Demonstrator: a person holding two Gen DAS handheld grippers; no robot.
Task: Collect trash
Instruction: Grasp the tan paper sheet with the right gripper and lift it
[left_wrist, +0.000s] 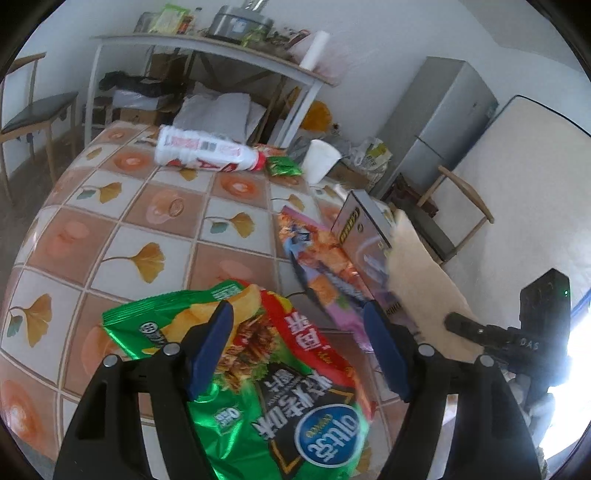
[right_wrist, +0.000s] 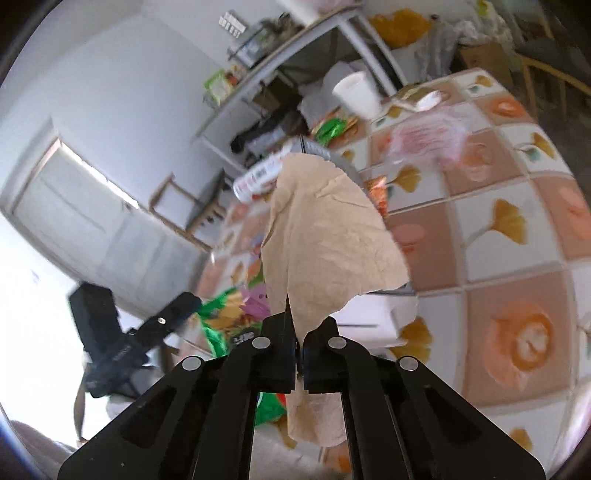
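Tan paper napkin (right_wrist: 325, 236) pinched between closed right fingers (right_wrist: 284, 332), green chip bag (left_wrist: 258, 387) between spread left fingers (left_wrist: 210, 343) above desk (left_wrist: 155, 206).

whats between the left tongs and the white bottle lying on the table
In the left wrist view, only the green chip bag and bare tablecloth lie between the left tongs and the white bottle.

Chip bag (left_wrist: 258, 373) near table (left_wrist: 122, 236) edge; bottle (left_wrist: 207, 151) – cup (left_wrist: 320, 160) behind.
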